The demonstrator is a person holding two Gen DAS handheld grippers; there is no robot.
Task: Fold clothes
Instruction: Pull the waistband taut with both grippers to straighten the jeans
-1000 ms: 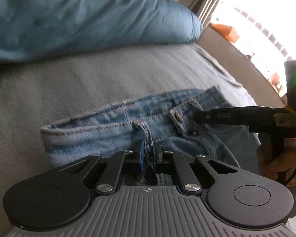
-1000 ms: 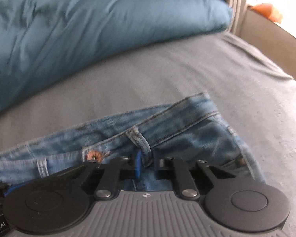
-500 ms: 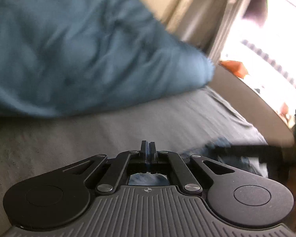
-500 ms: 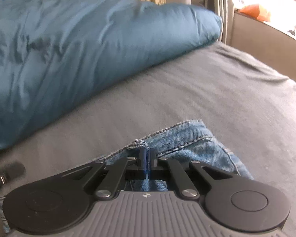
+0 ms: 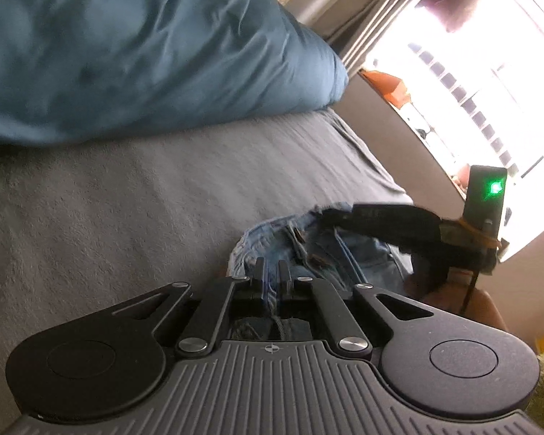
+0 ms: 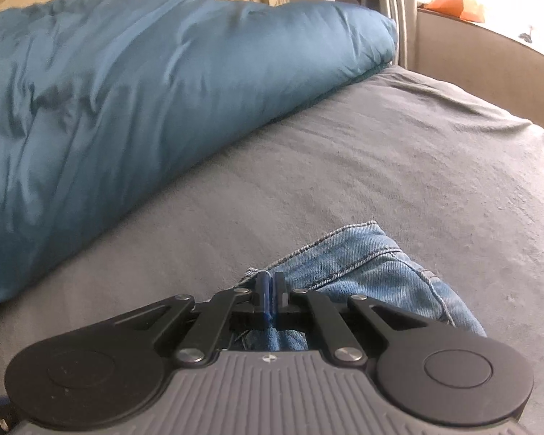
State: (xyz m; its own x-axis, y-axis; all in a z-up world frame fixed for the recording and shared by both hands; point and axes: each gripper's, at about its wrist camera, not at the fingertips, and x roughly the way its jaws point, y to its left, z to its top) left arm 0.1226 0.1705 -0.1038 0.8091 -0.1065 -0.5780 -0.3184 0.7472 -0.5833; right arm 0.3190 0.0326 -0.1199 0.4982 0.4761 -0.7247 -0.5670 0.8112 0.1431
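- The bed (image 6: 399,166) takes up most of both views. It's covered in a grey, slightly fuzzy sheet with a few soft ripples toward the far corner.
- A big teal duvet (image 6: 145,83) is heaped along the far side of the bed, puffy and creased, with its rounded end pointing toward the window side.
- Past the foot of the bed there's a beige wall or ledge (image 5: 388,137) with very bright window light (image 5: 464,83) behind it, blown out. Something orange (image 6: 457,5) sits up there, too washed out to say what it is.
- The jeans (image 6: 359,268) are the only garment in view: light-wash blue denim with darker stitching lines. They sit on the grey sheet at the near side of the bed, well apart from the duvet, bunched up with the waistband end raised. In the left wrist view you can see the fly area with a coppery button (image 5: 298,233) and a belt loop.
- The right gripper (image 6: 271,284) has its two blue-padded fingers pressed together on a fold of the denim at the waistband edge, with cloth hanging below them. It also shows from the side in the left wrist view, a green light lit on its body.
- The left gripper (image 5: 272,272) is clamped on the jeans too, a strip of denim pinched between its fingers near the fly.
- A hand (image 5: 449,297) is partly visible under the right gripper's body, mostly hidden.
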